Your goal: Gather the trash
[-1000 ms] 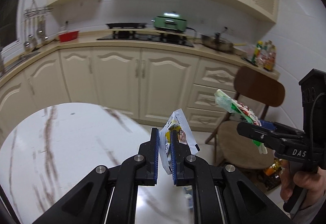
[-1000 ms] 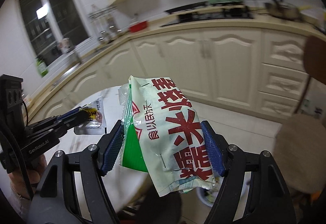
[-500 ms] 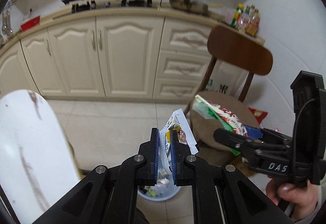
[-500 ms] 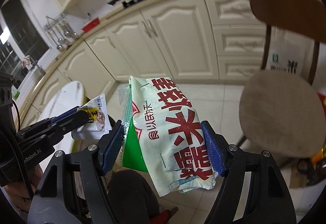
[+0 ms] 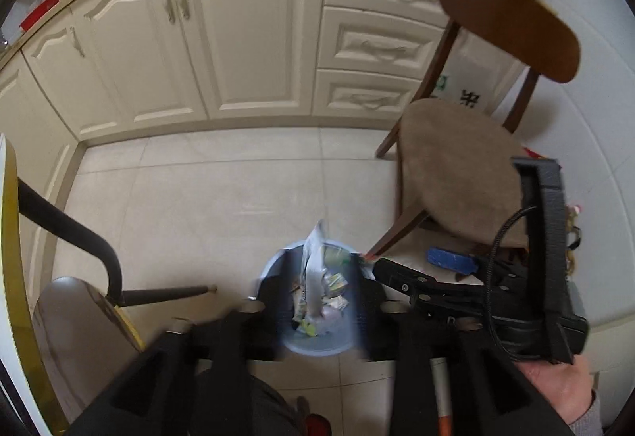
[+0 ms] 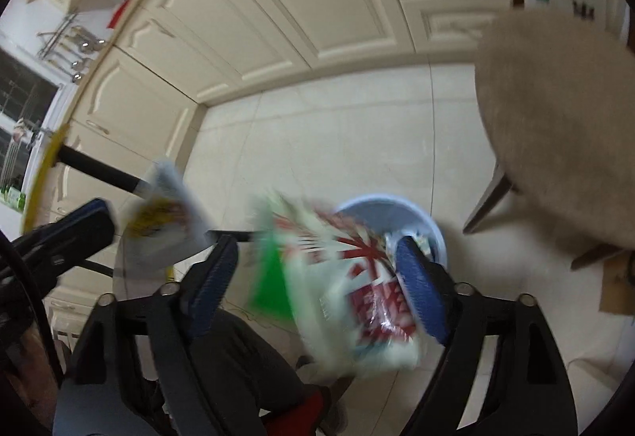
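A light blue trash bin [image 5: 317,337] with several wrappers in it stands on the tiled floor. My left gripper [image 5: 319,277] points down over it with its jaws opening. A small white wrapper [image 5: 313,269] hangs loose between them, clear of both pads. My right gripper [image 6: 317,285] is over the bin [image 6: 397,214] too, and its jaws are also opening. The large white, red and green packet [image 6: 341,277] tilts between them; it leans on the right pad [image 6: 420,293] and is free of the left pad. The picture is blurred by motion.
A wooden chair with a beige seat [image 5: 456,178] stands close to the right of the bin. Cream cabinets [image 5: 238,39] line the far side. The white table's yellow rim [image 5: 12,277] and a dark chair [image 5: 79,237] are at the left.
Both grippers have swung from the table down over the bin. Both pairs of jaws have come apart, and the small wrapper and the large packet are no longer pinched.
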Demonstrator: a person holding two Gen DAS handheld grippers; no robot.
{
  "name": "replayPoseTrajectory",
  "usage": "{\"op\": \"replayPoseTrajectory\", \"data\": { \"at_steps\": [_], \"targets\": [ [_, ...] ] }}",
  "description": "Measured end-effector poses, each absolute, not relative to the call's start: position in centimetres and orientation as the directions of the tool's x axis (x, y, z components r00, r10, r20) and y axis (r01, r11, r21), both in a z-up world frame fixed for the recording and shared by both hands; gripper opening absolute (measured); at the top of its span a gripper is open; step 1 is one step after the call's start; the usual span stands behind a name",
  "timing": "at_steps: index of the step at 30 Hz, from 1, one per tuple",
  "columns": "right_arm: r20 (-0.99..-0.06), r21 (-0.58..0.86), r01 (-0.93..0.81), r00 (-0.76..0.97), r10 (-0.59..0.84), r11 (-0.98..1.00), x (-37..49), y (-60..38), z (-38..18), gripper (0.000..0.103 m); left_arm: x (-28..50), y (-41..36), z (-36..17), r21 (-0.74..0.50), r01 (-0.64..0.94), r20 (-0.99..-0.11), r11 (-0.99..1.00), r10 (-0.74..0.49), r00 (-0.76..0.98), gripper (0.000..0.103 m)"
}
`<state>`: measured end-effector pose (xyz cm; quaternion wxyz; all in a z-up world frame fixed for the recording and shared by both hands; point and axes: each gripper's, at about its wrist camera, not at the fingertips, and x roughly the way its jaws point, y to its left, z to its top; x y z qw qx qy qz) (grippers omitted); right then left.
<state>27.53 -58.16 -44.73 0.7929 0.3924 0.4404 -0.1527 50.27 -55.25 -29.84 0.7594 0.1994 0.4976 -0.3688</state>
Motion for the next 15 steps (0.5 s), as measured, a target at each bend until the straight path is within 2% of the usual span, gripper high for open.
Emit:
{"op": "replayPoseTrajectory", "data": {
  "at_steps": [1,2,4,7,15],
  "targets": [
    [-0.822,0.498,0.6,0.557,0.119,0.626,27.4,-58.4,-45.8,0.088,50.3,-55.8,-29.8,-0.054,0.754,-0.903,0.655,-0.355,0.244,0.07],
    [-0.824,0.504,0.609,0.553,0.128,0.613,27.3,-58.6,-46.4,0.092,50.3,-56.0,-29.8,-0.049,0.75,-0.9,0.659,-0.354,0.253,0.09],
    [-0.829,0.507,0.633,0.544,0.13,0.585,26.7,-58.8,-47.3,0.095,49.8,-56.0,-30.0,-0.024,0.744,-0.898,0.668,-0.342,0.278,0.1],
    [-0.825,0.516,0.647,0.552,0.122,0.561,25.8,-58.9,-47.3,0.103,49.2,-56.0,-30.6,0.002,0.733,-0.901,0.681,-0.316,0.296,0.101],
    [-0.837,0.47,0.686,0.546,0.033,0.556,24.4,-59.0,-43.2,0.103,46.0,-53.0,-28.4,0.03,0.738,-0.883,0.674,-0.328,0.335,0.102]
  ]
}}
